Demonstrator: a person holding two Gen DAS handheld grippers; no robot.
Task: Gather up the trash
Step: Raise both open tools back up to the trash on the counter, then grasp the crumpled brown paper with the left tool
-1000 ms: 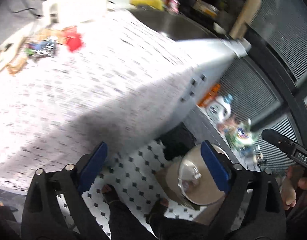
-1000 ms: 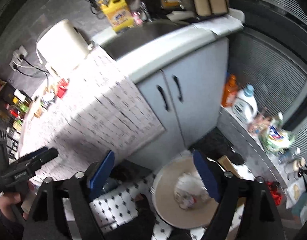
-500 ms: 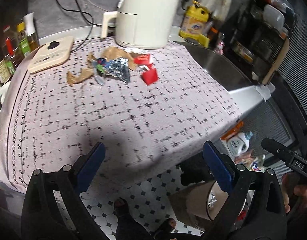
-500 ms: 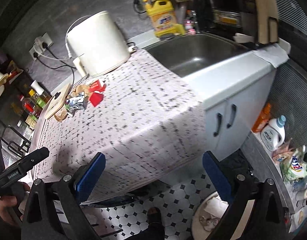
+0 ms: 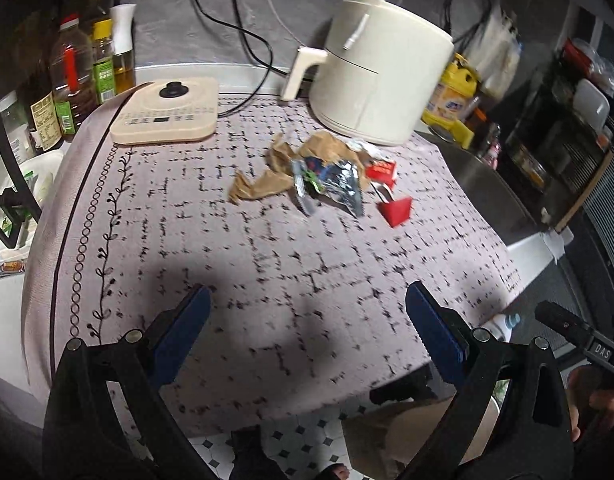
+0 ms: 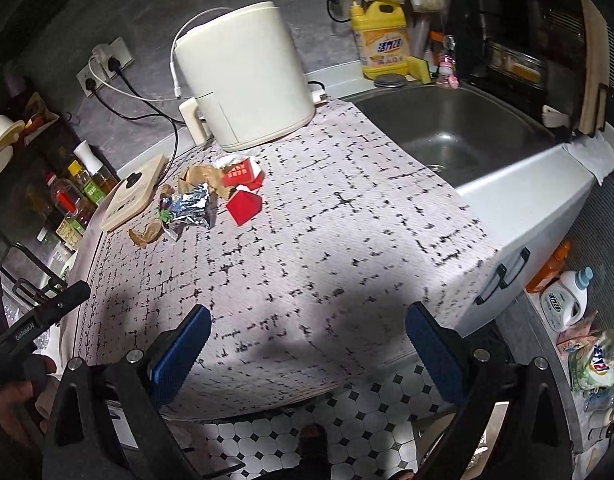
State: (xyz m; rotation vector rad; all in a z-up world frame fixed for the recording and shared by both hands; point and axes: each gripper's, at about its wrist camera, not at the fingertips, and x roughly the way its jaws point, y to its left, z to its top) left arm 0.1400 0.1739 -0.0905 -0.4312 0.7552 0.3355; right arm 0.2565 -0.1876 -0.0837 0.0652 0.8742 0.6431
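Above the near edge of the surface (image 5: 315, 280), covered in a pale cloth with black dashes, the left tool (image 5: 307, 334) hangs with its 2 blue-padded jaws spread wide and nothing between them. The right tool (image 6: 305, 336) is likewise spread and empty (the person's feet show on the tiled floor below both). Well beyond them, near the cream cylindrical appliance (image 5: 381, 72), lies the trash: a crumpled brown paper scrap (image 5: 267, 184), a crinkled silver foil wrapper (image 5: 339, 186), a small red folded carton (image 5: 395, 210) and a red-and-white printed packet (image 5: 381, 169), all bunched together and touching or overlapping. A flat beige induction hob (image 5: 167, 114) sits to their left. This looks like the approach step, with nothing grasped yet. Next, 1 tool likely needs to travel forward across the cloth, drop over an outlying piece such as the red carton, and close on it.
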